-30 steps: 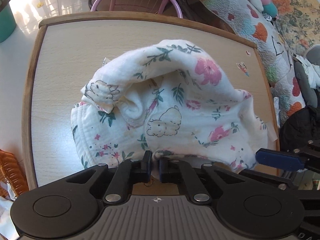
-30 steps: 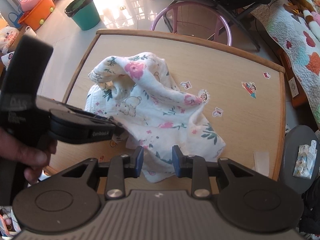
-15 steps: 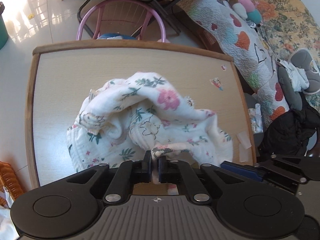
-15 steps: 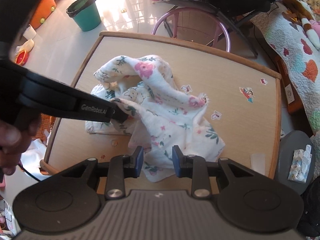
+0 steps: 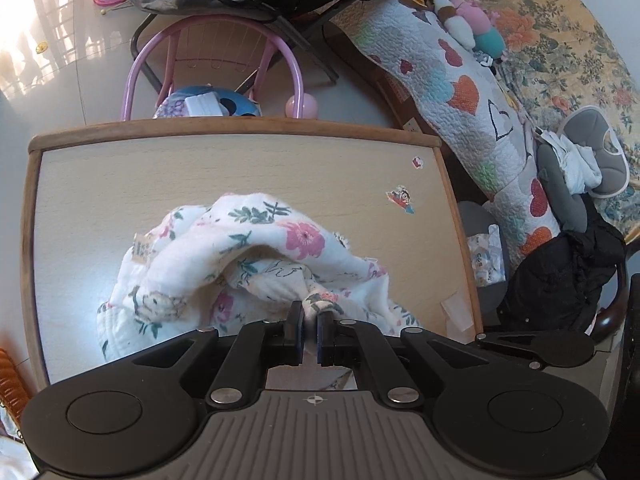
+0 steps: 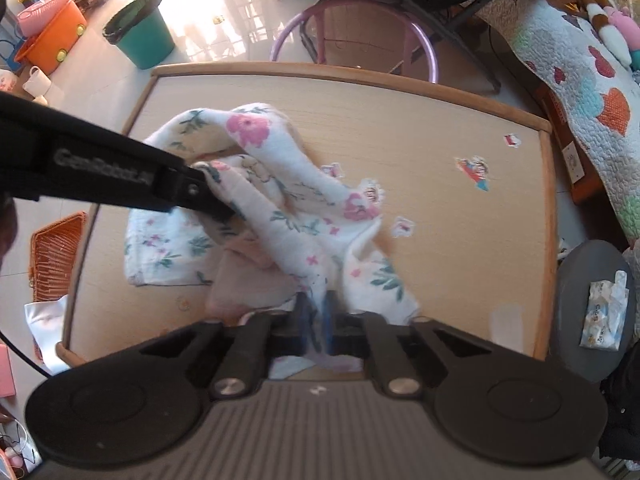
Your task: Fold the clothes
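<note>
Wooden table (image 5: 248,160), cluttered room behind. Floral cloth (image 5: 256,248) bunched on table, partly lifted. Left gripper (image 5: 308,334) angled steeply down, jaws clamped on cloth's near edge. Right gripper (image 6: 317,322) pointing almost straight down, jaws just closed, pinching fold of cloth at near-right edge. Stickers (image 6: 474,170) on bare tabletop right of cloth.

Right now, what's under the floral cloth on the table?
Under the floral cloth only the table shows, with stickers beside it. The bunched folds cover the rest; both grippers, left and right, pinch its edges.
</note>
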`<action>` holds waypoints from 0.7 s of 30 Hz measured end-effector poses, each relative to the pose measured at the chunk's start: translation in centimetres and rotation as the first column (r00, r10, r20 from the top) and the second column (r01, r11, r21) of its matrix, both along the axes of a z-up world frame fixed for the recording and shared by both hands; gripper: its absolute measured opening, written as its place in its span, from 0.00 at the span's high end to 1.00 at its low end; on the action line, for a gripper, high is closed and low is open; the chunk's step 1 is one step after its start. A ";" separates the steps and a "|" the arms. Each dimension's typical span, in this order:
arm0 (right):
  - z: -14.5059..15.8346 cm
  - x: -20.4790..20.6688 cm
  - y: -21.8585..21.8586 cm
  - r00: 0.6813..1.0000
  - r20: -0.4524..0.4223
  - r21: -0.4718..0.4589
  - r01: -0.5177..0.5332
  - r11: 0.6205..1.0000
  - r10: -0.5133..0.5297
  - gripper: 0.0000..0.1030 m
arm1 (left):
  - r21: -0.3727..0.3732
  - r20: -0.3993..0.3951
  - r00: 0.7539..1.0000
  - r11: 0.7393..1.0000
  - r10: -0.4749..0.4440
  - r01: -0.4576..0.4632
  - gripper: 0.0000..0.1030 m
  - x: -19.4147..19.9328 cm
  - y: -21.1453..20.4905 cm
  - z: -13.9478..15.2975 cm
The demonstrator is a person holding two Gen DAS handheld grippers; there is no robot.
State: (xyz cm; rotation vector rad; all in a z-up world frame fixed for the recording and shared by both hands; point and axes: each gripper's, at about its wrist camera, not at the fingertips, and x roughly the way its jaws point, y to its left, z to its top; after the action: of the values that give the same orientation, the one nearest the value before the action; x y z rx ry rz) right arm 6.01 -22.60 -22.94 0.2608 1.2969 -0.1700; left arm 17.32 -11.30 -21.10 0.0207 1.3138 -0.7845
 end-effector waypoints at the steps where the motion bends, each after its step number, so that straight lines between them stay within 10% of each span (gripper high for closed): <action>1: 0.0 0.0 -0.4 1.000 0.003 0.003 0.008 1.000 -0.008 0.96 | 0.001 0.004 1.000 1.000 -0.002 0.002 0.95 0.2 -0.4 0.0; 21: 0.0 1.0 -8.0 0.988 0.036 0.024 0.148 0.989 -0.149 0.96 | 0.025 0.068 0.997 0.999 -0.032 0.030 0.93 3.4 -6.9 0.0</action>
State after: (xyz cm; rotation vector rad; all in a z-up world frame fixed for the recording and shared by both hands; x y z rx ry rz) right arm 6.99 -30.63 -22.90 0.3774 1.2423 -0.2767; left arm 20.73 -18.22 -21.13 0.0867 1.2608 -0.7876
